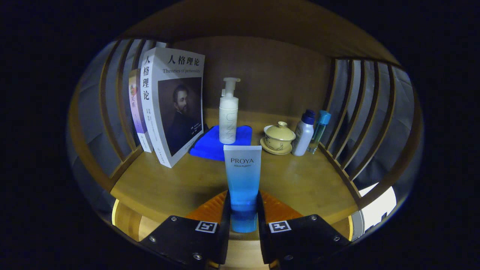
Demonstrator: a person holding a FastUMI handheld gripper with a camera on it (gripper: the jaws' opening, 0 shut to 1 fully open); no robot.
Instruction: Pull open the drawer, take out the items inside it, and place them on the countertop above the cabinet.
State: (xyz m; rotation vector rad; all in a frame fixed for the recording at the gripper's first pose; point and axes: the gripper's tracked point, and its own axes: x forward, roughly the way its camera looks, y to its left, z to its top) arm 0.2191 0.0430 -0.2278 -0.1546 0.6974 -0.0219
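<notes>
A smooth, flat-sided plastic tube (242, 183), white fading to translucent blue, is held upright between the fingers of the gripper (243, 213), which are clamped on its lower part from both sides. Beneath and ahead of the fingers a matte wooden countertop (157, 187) is seen. Beyond the tube, a cylindrical white pump bottle (228, 112) is stood on a folded blue cloth (210, 144), flanked by upright books (170, 105) and a glazed lidded teacup (278, 137).
</notes>
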